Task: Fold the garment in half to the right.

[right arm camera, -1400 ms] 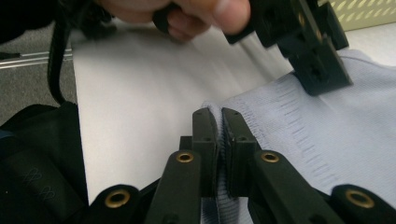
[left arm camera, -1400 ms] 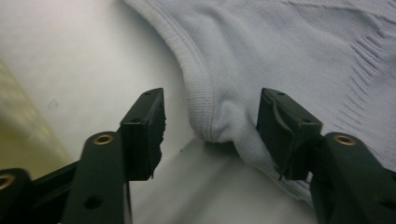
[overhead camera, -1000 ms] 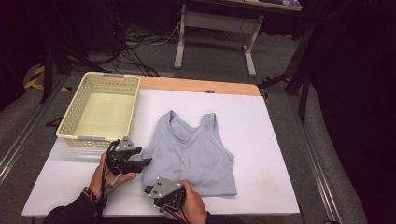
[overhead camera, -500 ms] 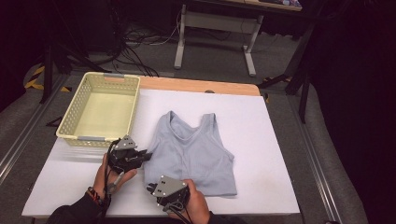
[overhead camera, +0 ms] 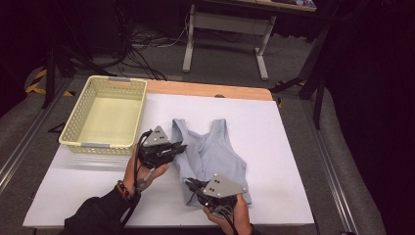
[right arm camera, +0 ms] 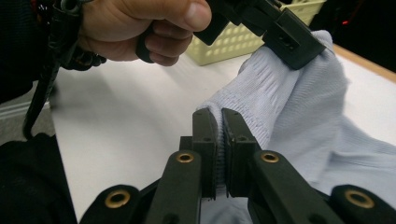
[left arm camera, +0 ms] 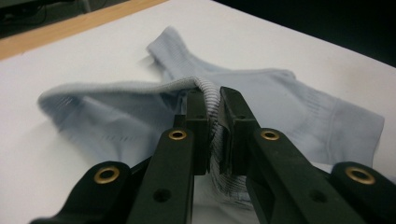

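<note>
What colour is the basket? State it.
Pale yellow basket, best seen in the high view.

Lit from overhead, bright on the white table [overhead camera: 274, 147], dark all around it in the high view; floor and far desk legs dim, right side nearly black. Soft, short shadows beside the yellow basket [overhead camera: 105, 117] and under the pale blue top [overhead camera: 215, 156]. Slightly soft and grainy overall, with mild bending of straight edges toward the corners. Sharp on the black jaws and the pinched knit in the left gripper view, farther cloth and table edge blurred. Same in the right gripper view: crisp ribbing up close, the hand [right arm camera: 140, 28] a little soft and warm-toned, basket behind out of focus. No harsh glare, only faint sheen on brass rivets
</note>
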### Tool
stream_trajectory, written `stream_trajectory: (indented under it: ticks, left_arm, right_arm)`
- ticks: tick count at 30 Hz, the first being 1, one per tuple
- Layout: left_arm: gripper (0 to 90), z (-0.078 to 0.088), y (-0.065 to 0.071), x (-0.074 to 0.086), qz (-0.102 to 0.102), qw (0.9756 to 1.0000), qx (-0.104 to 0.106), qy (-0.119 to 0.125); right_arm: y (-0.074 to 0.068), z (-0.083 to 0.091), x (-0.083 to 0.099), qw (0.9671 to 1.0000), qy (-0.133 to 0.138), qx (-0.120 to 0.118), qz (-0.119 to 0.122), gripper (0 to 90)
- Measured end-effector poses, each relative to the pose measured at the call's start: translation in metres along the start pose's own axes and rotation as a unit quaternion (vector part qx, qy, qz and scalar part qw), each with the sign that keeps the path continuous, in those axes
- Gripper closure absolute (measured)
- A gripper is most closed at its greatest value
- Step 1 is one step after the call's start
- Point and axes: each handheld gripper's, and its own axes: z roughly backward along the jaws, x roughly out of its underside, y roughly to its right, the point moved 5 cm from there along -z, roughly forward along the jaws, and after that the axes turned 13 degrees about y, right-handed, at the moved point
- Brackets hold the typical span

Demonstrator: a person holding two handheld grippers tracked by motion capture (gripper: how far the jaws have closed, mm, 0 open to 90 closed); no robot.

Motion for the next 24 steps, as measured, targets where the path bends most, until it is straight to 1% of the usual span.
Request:
stream_trajectory:
  ticks: [2,3,6,7,9,11,12,13,15,16,18,19,20,21,22,23,24]
  left_arm:
    - [83.4,-0.011,0.004,-0.008,-0.009,0.9999,0.007,-0.001]
    - [83.4,-0.014,0.006,-0.011,-0.011,0.9999,0.011,-0.001]
    - [83.3,-0.032,0.014,-0.022,-0.022,0.9994,0.025,-0.009]
    - [83.3,-0.036,0.015,-0.024,-0.025,0.9992,0.029,-0.011]
    - [83.3,-0.048,0.020,-0.029,-0.031,0.9985,0.042,-0.016]
    - [83.3,-0.057,0.025,-0.033,-0.034,0.9978,0.053,-0.019]
    - [83.3,-0.062,0.027,-0.034,-0.038,0.9974,0.058,-0.021]
    - [83.3,-0.069,0.030,-0.036,-0.041,0.9969,0.063,-0.023]
    - [83.2,-0.080,0.034,-0.037,-0.041,0.9962,0.072,-0.029]
    - [83.2,-0.086,0.036,-0.038,-0.041,0.9958,0.076,-0.031]
    - [83.1,-0.100,0.041,-0.038,-0.044,0.9950,0.082,-0.037]
    - [83.1,-0.111,0.045,-0.037,-0.049,0.9942,0.085,-0.045]
    - [83.0,-0.116,0.047,-0.037,-0.049,0.9938,0.086,-0.050]
    - [83.0,-0.121,0.048,-0.036,-0.052,0.9934,0.087,-0.054]
    - [82.2,-0.127,0.050,-0.035,-0.051,0.9929,0.090,-0.059]
    - [82.2,-0.133,0.051,-0.035,-0.047,0.9928,0.091,-0.062]
    - [79.9,-0.139,0.051,-0.035,-0.044,0.9937,0.085,-0.057]
  right_arm:
    - [0.010,0.013,-0.002,0.9997,0.013,0.020,-0.007,85.0]
    - [0.010,0.013,-0.002,0.9997,0.013,0.020,-0.007,85.0]
    - [0.017,0.021,-0.002,0.9991,0.021,0.035,-0.015,85.0]
    - [0.020,0.026,-0.001,0.9985,0.024,0.044,-0.021,85.0]
    - [0.024,0.031,0.000,0.9980,0.025,0.054,-0.024,85.0]
    - [0.030,0.041,0.002,0.9964,0.028,0.074,-0.029,85.0]
    - [0.030,0.041,0.002,0.9964,0.028,0.074,-0.029,85.0]
    - [0.031,0.043,0.003,0.9960,0.028,0.079,-0.030,85.1]
    - [0.039,0.054,0.008,0.9939,0.026,0.101,-0.036,85.0]
    - [0.039,0.054,0.008,0.9939,0.026,0.101,-0.036,85.0]
    - [0.045,0.062,0.012,0.9921,0.024,0.116,-0.042,85.0]
    - [0.048,0.065,0.015,0.9912,0.023,0.123,-0.044,85.1]
    - [0.055,0.071,0.020,0.9894,0.019,0.135,-0.050,85.1]
    - [0.055,0.071,0.020,0.9894,0.019,0.135,-0.050,85.1]
    - [0.059,0.075,0.024,0.9880,0.016,0.144,-0.054,85.0]
    - [0.059,0.075,0.024,0.9880,0.016,0.144,-0.054,85.0]
    - [0.061,0.077,0.026,0.9873,0.014,0.149,-0.055,85.1]
